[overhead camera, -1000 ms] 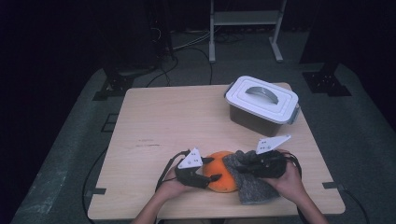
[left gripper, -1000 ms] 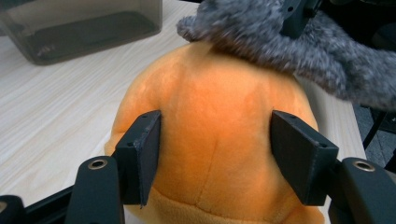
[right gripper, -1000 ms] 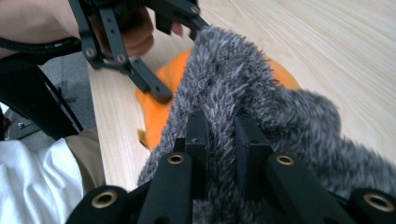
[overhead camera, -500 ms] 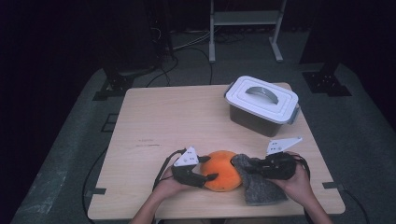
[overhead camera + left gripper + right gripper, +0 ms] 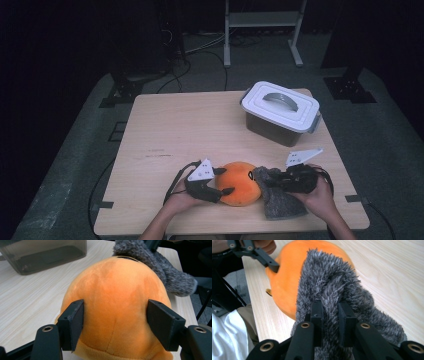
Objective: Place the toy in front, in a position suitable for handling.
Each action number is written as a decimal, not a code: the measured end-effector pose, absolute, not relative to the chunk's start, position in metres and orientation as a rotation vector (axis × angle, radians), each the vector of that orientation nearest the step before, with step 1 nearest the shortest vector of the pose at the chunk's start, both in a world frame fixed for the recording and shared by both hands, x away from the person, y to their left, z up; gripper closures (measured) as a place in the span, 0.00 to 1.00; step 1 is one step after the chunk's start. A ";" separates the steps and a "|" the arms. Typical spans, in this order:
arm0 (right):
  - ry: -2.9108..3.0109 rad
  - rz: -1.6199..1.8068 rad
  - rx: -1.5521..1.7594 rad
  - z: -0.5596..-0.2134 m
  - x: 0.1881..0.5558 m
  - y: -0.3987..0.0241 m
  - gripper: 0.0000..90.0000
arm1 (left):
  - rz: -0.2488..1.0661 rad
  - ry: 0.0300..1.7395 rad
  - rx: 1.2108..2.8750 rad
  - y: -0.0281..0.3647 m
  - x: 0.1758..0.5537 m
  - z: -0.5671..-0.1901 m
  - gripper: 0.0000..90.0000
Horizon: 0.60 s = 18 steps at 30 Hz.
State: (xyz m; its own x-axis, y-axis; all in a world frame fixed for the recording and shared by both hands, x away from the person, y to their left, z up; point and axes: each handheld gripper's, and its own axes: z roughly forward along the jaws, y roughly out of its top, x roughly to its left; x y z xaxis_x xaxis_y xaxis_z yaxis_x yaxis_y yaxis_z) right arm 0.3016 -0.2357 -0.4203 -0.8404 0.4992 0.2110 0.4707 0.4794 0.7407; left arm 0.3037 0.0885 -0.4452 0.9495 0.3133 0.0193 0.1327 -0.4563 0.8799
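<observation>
From the high view, the orange plush (image 5: 240,183) sits near the tabletop's near edge, right of centre, with your left hand-held gripper (image 5: 224,191) steadying its left side while your right hand-held gripper (image 5: 264,181) pulls the grey fuzzy cloth (image 5: 280,200) to its right.

In the left gripper view, the jaws have just been opening; they flank the plush (image 5: 116,305), pads resting against its sides.

In the right gripper view, the jaws pinch a ridge of cloth (image 5: 332,290), whose long axis runs from gripper toward the plush (image 5: 287,282).
</observation>
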 end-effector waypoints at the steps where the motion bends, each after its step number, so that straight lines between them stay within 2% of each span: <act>1: 2.673 1.322 0.877 -0.420 0.302 -0.236 0.85 | 0.216 0.317 2.048 0.089 0.304 -0.445 0.35; 5: 2.610 1.504 0.859 -0.402 0.301 -0.235 0.85 | 0.260 0.240 2.066 0.081 0.295 -0.443 0.35; 8: 2.610 1.518 0.801 -0.393 0.300 -0.222 0.84 | 0.280 0.218 2.071 0.077 0.292 -0.442 0.35; 12: 2.658 1.451 0.792 -0.403 0.303 -0.212 0.84 | 0.272 0.215 2.069 0.079 0.292 -0.443 0.35; 18: 2.669 1.429 0.838 -0.412 0.303 -0.225 0.84 | 0.261 0.225 2.069 0.081 0.294 -0.443 0.35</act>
